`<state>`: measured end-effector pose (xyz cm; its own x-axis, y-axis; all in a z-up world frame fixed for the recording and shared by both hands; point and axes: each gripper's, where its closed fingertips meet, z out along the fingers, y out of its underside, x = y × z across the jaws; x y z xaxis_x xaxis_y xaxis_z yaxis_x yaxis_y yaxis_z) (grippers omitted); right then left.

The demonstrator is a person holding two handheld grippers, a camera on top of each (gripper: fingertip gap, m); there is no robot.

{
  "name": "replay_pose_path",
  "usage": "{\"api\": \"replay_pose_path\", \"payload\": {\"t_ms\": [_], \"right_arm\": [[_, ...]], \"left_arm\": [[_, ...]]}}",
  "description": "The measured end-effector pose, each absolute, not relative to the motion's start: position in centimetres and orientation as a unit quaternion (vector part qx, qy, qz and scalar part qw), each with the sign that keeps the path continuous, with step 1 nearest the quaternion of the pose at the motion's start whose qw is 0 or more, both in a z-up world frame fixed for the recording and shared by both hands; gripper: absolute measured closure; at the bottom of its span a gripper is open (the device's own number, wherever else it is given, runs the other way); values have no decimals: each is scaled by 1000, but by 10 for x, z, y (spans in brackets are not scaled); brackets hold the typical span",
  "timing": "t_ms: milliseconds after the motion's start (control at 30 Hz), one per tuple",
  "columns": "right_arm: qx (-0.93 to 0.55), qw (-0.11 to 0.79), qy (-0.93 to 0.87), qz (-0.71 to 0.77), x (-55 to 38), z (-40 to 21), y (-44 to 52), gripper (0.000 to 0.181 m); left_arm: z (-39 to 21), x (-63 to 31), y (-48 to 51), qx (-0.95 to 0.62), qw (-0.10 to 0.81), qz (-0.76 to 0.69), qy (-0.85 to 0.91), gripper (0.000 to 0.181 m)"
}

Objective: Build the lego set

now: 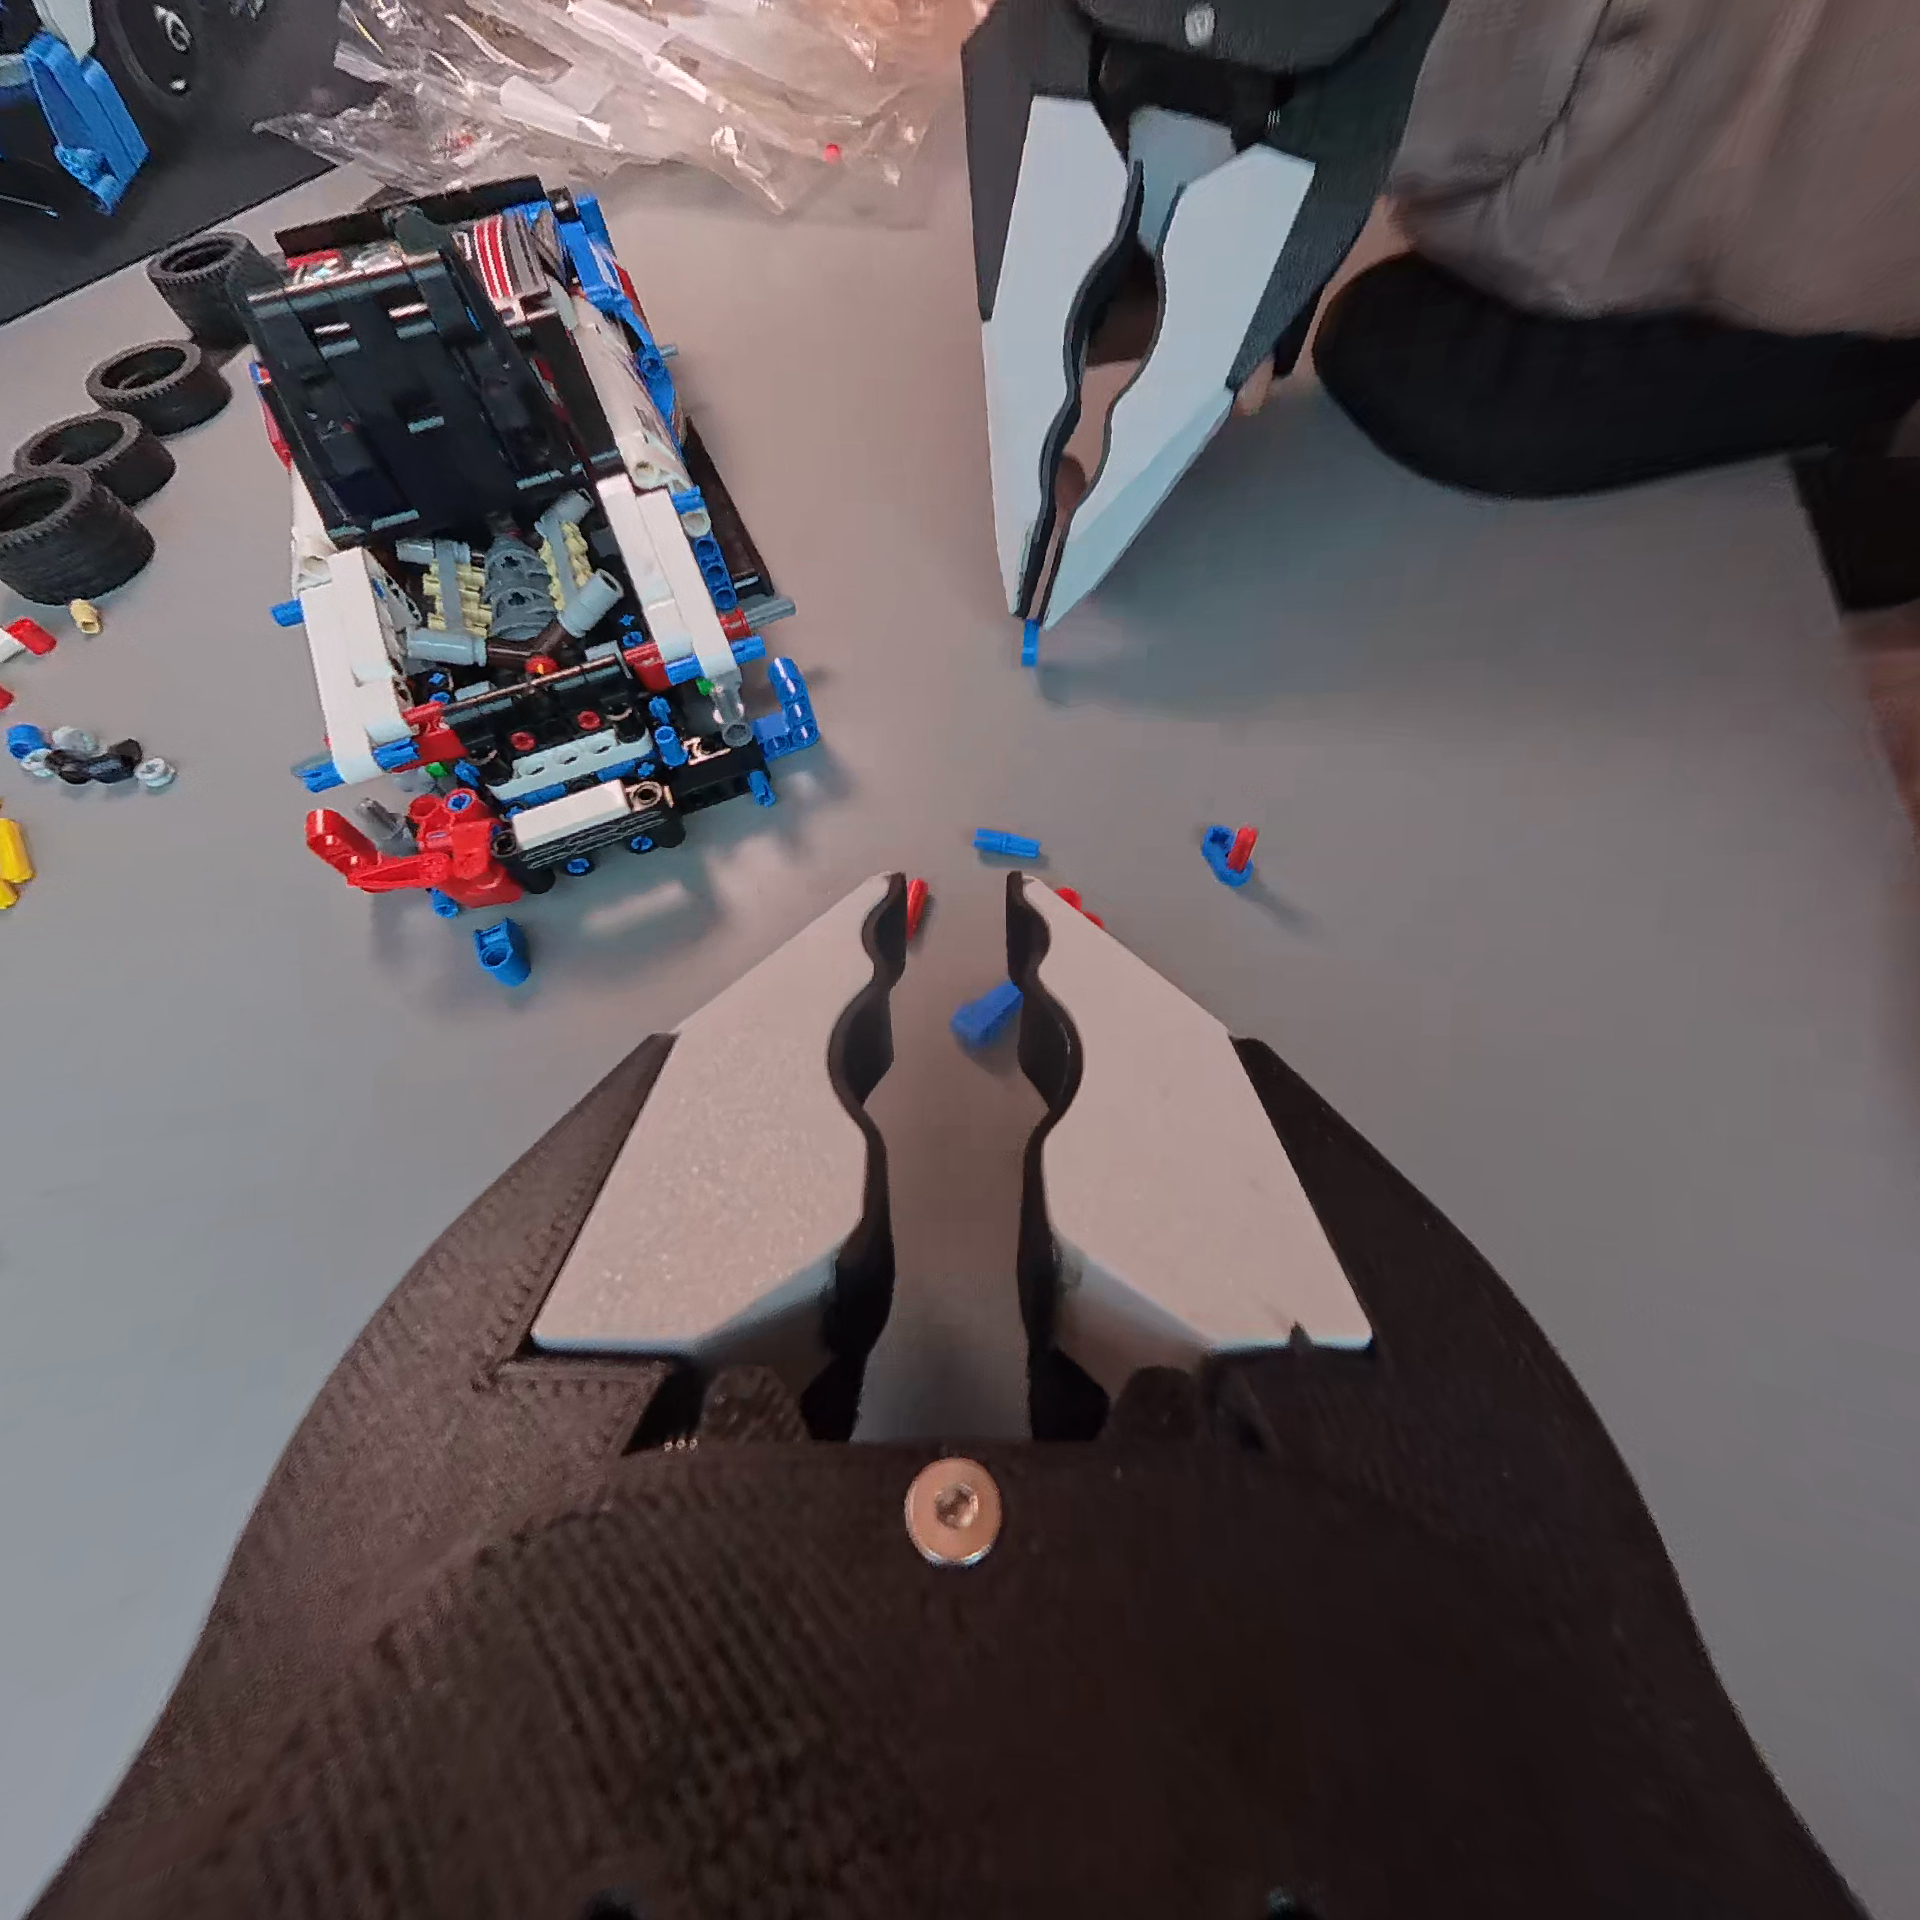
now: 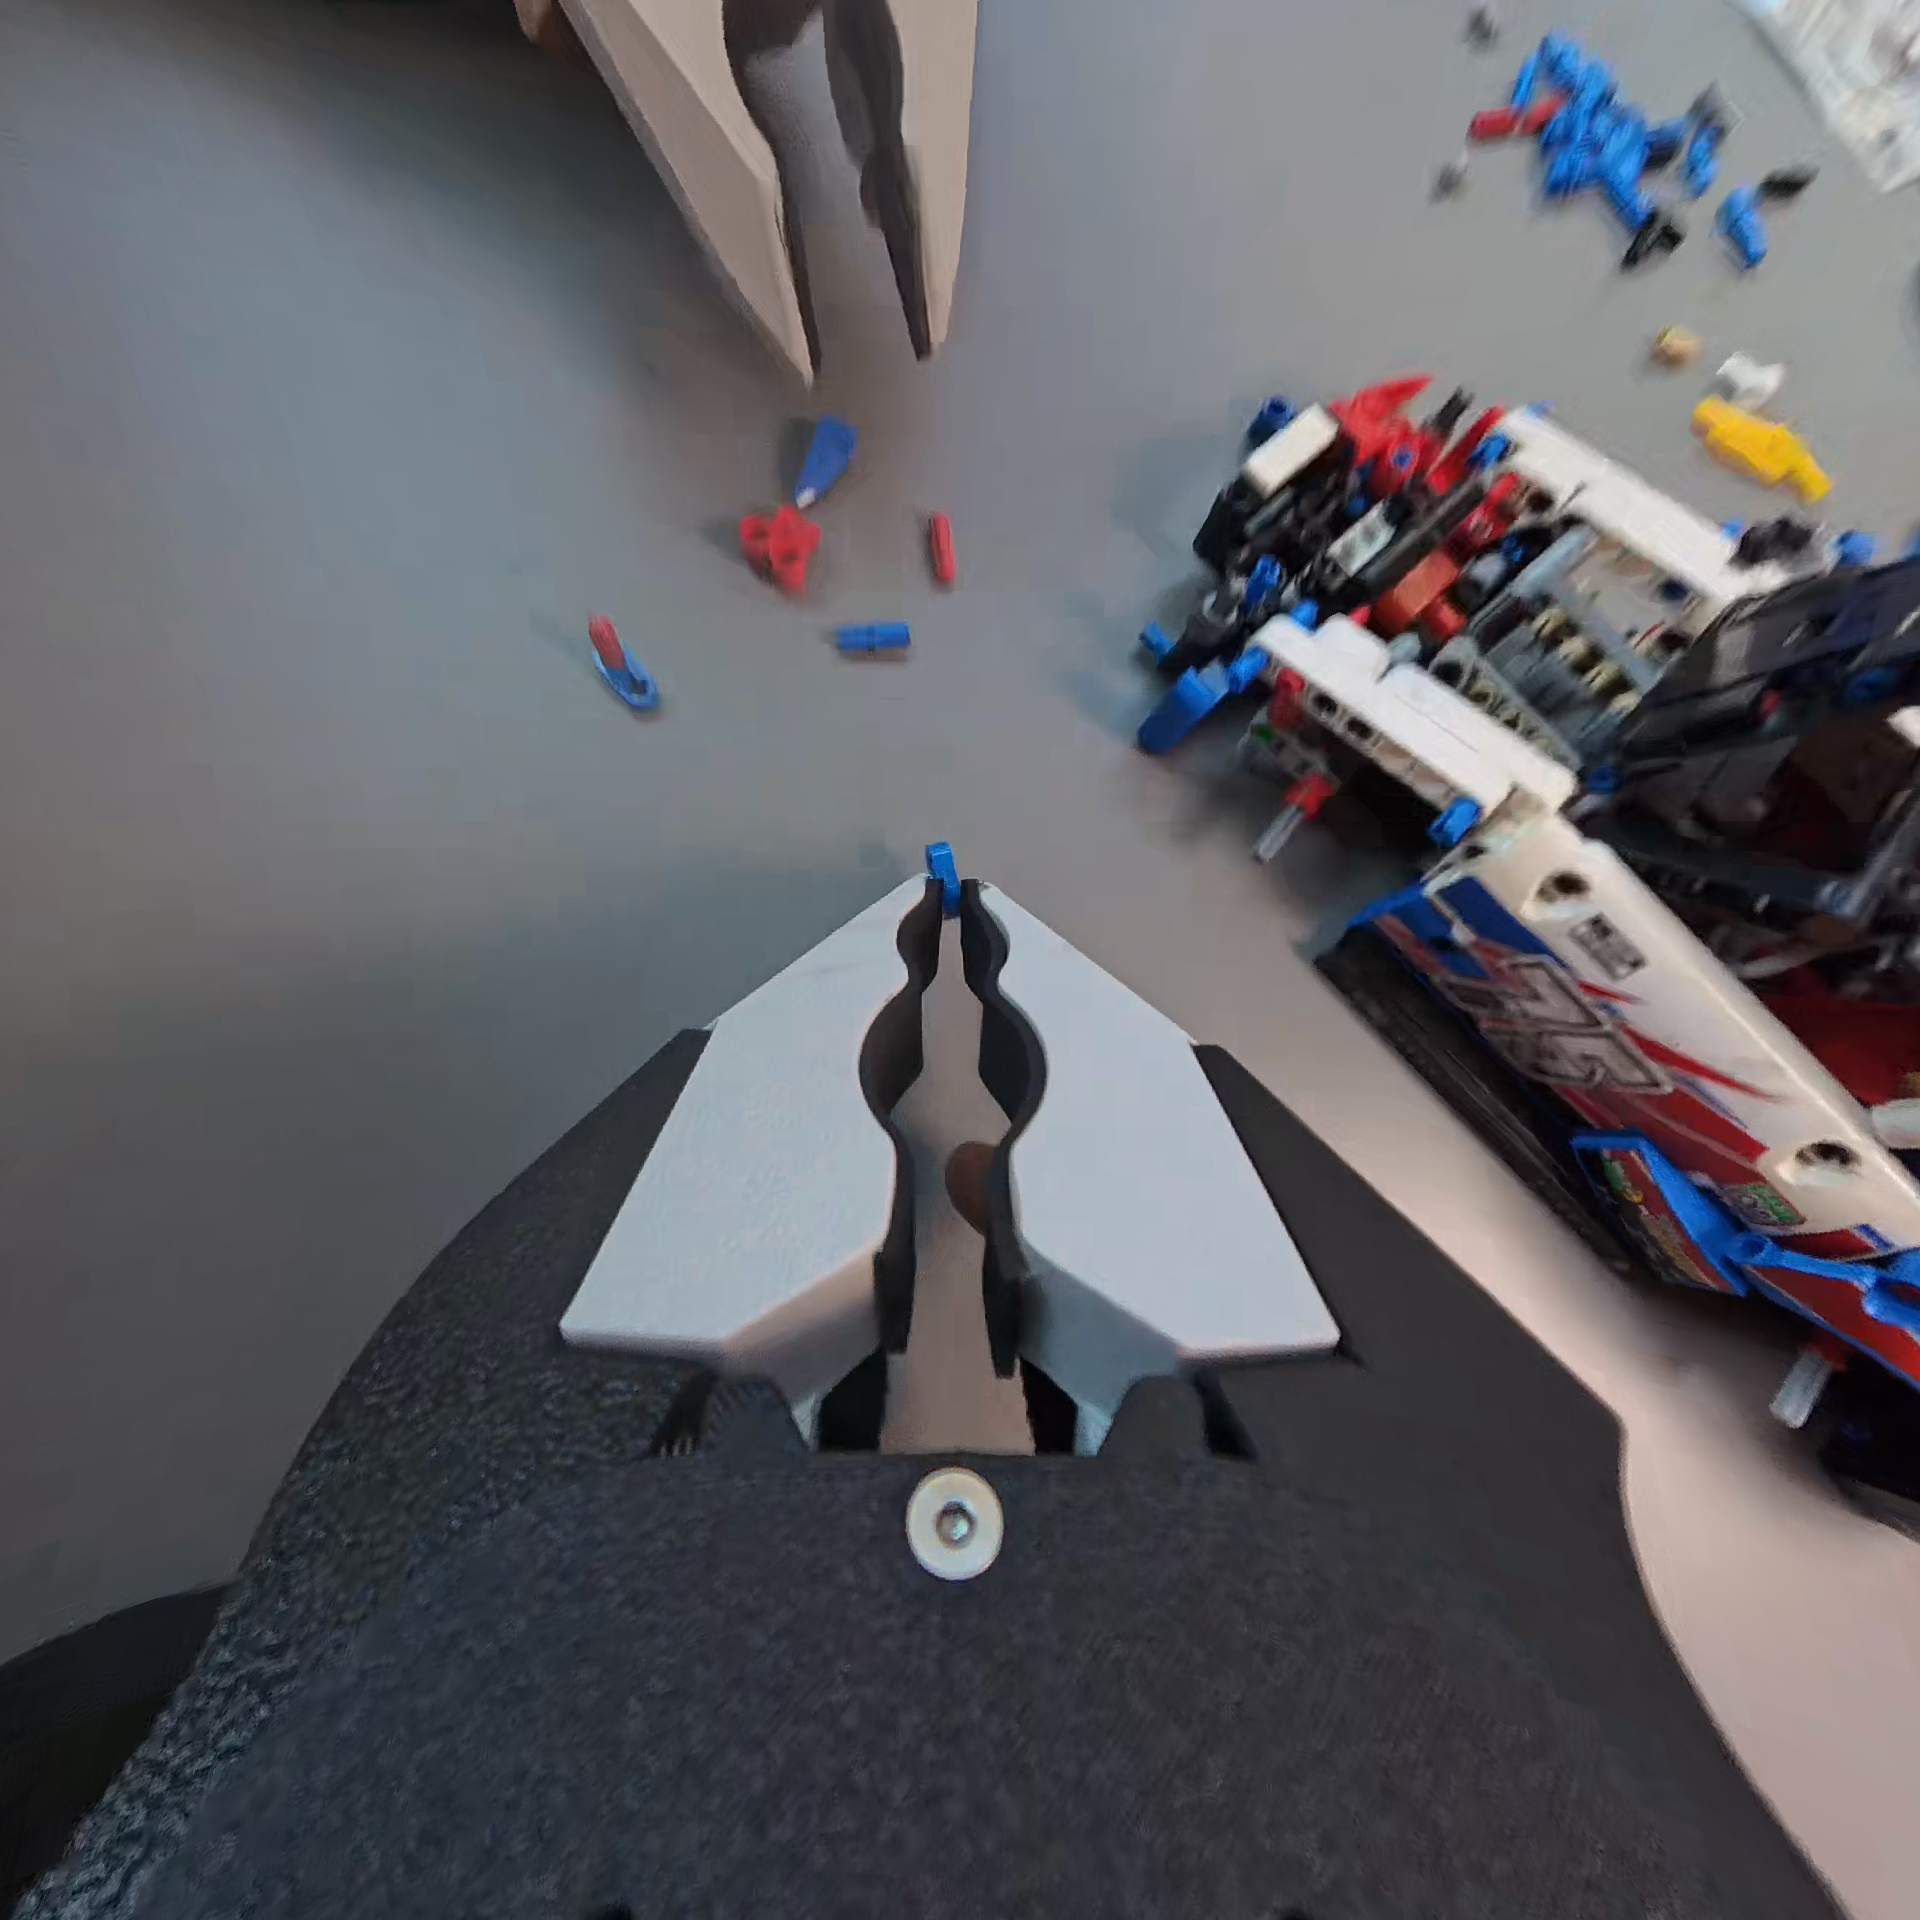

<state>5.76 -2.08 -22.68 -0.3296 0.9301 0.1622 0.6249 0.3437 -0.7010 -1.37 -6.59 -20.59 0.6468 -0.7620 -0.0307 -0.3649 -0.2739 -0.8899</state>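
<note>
The part-built white, blue and black lego car [image 1: 499,571] stands on the grey table; in the right wrist view it [image 2: 1558,779] is at the right. My left gripper [image 1: 954,894] is open and empty, low over loose pieces: a blue connector [image 1: 987,1013] lies between its fingers and a red pin [image 1: 914,904] is by the left tip. My right gripper [image 2: 951,888] is shut on a small blue pin [image 2: 940,868]. In the left wrist view it [image 1: 1034,623] is tip-down to the right of the car, with the pin [image 1: 1029,642] just above the table.
A blue pin [image 1: 1006,842] and a blue-and-red piece [image 1: 1229,852] lie beyond my left gripper. Black tyres [image 1: 73,530] and small parts sit left of the car. Clear plastic bags [image 1: 623,94] lie behind it. A person's sleeve [image 1: 1558,395] rests at the right. The gap from one gripper's tips to the other's is roughly 10 centimeters.
</note>
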Motion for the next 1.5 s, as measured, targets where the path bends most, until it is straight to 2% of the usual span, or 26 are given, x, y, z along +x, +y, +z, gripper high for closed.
{"api": "replay_pose_path", "payload": {"t_ms": [33, 100, 200, 333, 533, 633, 767, 967, 1300, 1500], "right_arm": [[-484, 322, -760, 290, 49, -214, -26, 181], [-432, 423, -729, 322, 32, -181, -37, 181], [-357, 531, -718, 275, 18, -157, -50, 181], [-290, 574, -733, 220, 8, -158, -67, 181], [-359, 500, -738, 275, 13, -180, -61, 181], [-394, 466, -724, 324, 19, -180, -56, 181], [-425, 359, -735, 388, 33, -190, -67, 181], [-461, 265, -775, 340, 47, -224, -70, 176], [-497, 223, -788, 289, 33, -234, -87, 169], [-411, 229, -822, 321, 51, -222, -101, 169]], "left_arm": [[-199, -9, -66, -770, 483, -239, 342, 164], [-183, 0, -67, -764, 481, -324, 282, 160], [-159, 10, -67, -731, 469, -458, 188, 154], [-153, 11, -69, -712, 453, -512, 158, 156], [-169, -4, -68, -756, 462, -408, 222, 163], [-179, 1, -86, -757, 435, -382, 303, 167], [-200, 18, -105, -751, 404, -337, 400, 167], [-232, 28, -105, -772, 370, -257, 449, 166], [-232, 27, -100, -769, 388, -223, 456, 169], [-233, 34, -104, -764, 382, -227, 467, 171]]}}
